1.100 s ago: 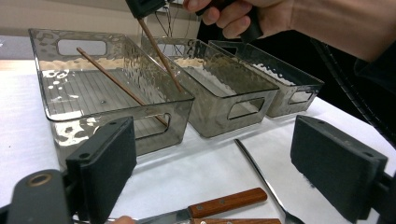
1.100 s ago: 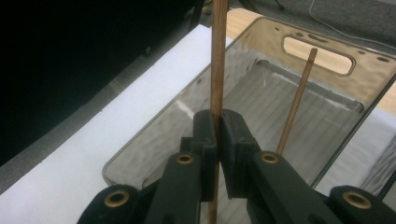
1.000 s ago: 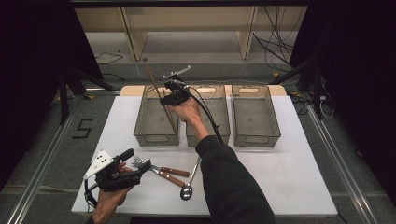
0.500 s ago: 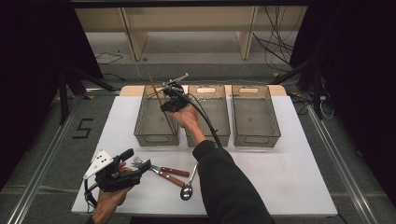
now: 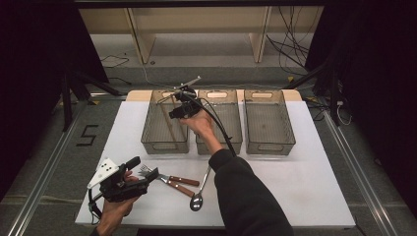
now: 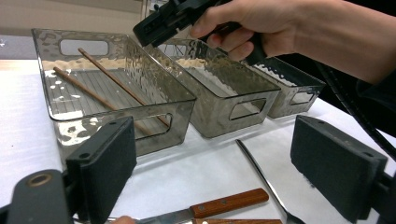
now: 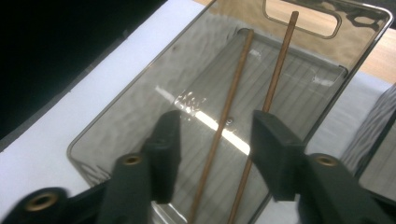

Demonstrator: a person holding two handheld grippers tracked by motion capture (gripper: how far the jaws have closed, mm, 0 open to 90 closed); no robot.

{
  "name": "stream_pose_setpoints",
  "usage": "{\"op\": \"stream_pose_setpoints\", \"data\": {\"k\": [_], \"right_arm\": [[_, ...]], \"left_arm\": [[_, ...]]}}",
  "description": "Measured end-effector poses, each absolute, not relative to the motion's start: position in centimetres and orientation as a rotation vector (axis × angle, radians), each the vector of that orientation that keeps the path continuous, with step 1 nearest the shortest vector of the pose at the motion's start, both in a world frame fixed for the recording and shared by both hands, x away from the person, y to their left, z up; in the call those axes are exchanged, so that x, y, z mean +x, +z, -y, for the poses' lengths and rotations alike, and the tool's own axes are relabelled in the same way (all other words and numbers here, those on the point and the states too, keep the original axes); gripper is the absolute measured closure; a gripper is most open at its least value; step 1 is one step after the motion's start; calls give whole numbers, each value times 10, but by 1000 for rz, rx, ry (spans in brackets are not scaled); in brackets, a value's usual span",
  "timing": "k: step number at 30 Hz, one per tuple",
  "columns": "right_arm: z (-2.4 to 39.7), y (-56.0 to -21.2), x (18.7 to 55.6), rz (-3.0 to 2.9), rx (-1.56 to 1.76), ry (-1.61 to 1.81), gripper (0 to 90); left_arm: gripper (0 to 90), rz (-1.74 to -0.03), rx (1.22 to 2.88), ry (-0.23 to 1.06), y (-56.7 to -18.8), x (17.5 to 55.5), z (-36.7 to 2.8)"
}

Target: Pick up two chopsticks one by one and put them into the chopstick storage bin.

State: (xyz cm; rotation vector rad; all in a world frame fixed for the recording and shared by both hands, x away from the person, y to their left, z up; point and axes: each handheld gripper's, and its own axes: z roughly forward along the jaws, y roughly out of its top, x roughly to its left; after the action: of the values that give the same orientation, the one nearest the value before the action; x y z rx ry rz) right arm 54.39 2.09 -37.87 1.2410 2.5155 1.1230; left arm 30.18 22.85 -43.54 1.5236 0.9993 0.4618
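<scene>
Chopsticks (image 7: 233, 116) lie in the left bin (image 5: 165, 123), at eleven o'clock on the bench (image 5: 305, 182); sorting by kind seems the reason. Right tongs (image 5: 179, 110) hover above them, jaws wide and empty. Left tongs (image 5: 130, 179), also wide and empty, wait at seven o'clock beside the fork (image 5: 164, 179) and spoon (image 5: 199, 196). A "5" (image 5: 87, 135) marks the floor.

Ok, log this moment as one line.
right hand-held gripper: open, over left bin | chopsticks: in bin | left hand-held gripper: open
</scene>
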Motion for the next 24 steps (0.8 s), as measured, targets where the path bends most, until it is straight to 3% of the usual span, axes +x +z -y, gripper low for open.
{"op": "stream_pose_setpoints", "data": {"k": [10,24], "right_arm": [[1,-361,516,-2616,977,1187,407],[36,-353,464,-2688,770,1272,344]], "left_arm": [[139,-1003,1521,464,-436,302,-228],[139,-1011,1524,467,-437,302,-227]]}}
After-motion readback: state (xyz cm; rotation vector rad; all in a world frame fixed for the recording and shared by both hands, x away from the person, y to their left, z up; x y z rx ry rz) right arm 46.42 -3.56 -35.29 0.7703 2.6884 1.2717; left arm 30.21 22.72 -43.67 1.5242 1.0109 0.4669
